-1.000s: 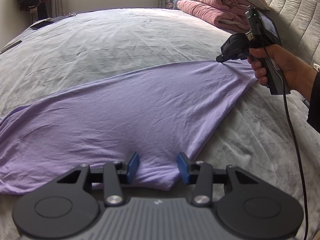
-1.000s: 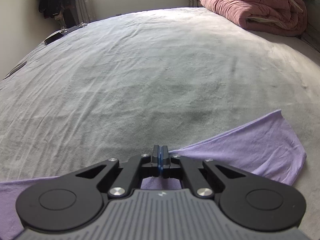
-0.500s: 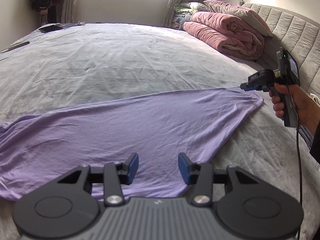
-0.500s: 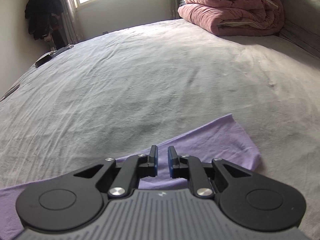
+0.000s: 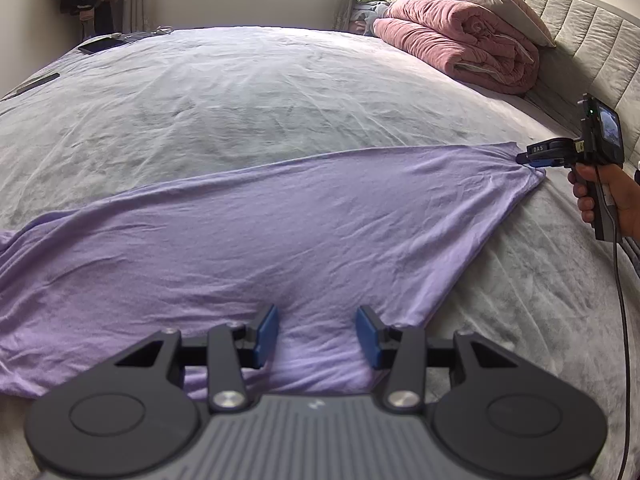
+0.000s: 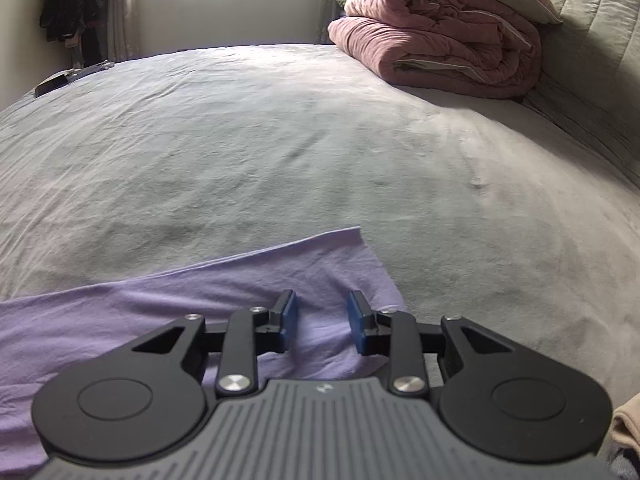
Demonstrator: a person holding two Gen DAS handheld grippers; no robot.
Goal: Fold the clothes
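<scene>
A lilac garment lies spread flat across the grey bed, running from the left edge to a corner at the right. My left gripper is open just above its near hem, nothing between the blue pads. My right gripper is open over the garment's far right corner, which lies flat on the sheet. In the left wrist view the right gripper shows at that corner, held by a hand.
The grey bed sheet stretches far ahead. A rolled pink quilt with a pillow on it sits at the headboard, right. A dark flat device lies at the far left edge. A beige cloth shows at the lower right.
My right gripper opened and let go of the garment's corner, which now lies flat. Both grippers tilted up and drew back slightly. The left gripper stayed open.
</scene>
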